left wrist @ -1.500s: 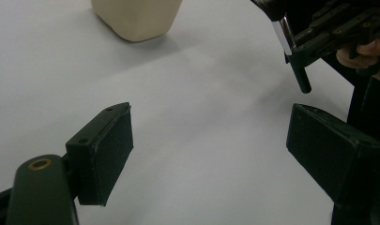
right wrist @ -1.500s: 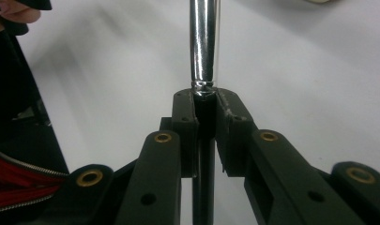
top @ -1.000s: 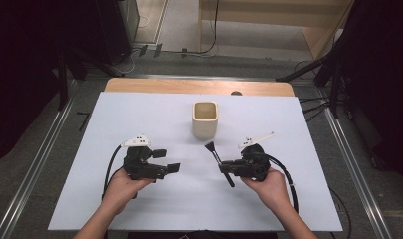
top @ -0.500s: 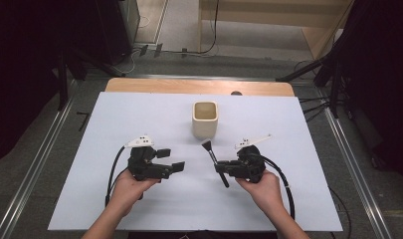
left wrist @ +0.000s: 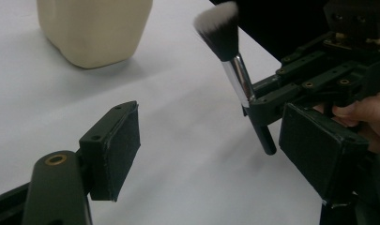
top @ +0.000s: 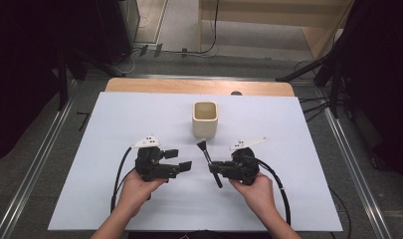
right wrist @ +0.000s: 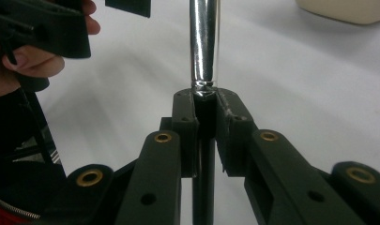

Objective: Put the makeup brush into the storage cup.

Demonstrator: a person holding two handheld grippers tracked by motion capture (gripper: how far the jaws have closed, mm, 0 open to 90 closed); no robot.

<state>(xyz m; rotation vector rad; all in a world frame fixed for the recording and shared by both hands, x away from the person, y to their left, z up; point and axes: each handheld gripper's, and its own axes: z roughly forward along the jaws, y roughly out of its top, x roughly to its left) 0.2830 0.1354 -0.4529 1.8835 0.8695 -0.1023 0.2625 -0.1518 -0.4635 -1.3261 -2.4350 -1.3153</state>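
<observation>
A makeup brush (top: 208, 158) sits near the middle of the white table (top: 298, 149), its bristles pointing toward the far side and its black handle toward the near edge. The right gripper (top: 215, 168) clamps it on the handle just below the shiny metal collar. To the left, well apart, the left gripper (top: 180, 160) has its jaws spread and grips nothing. A cream square cup (top: 205, 119) stands upright just beyond the bristles.

a cream cup (top: 205, 119) is standing alone on the white table (top: 114, 129) i am working at.
</observation>
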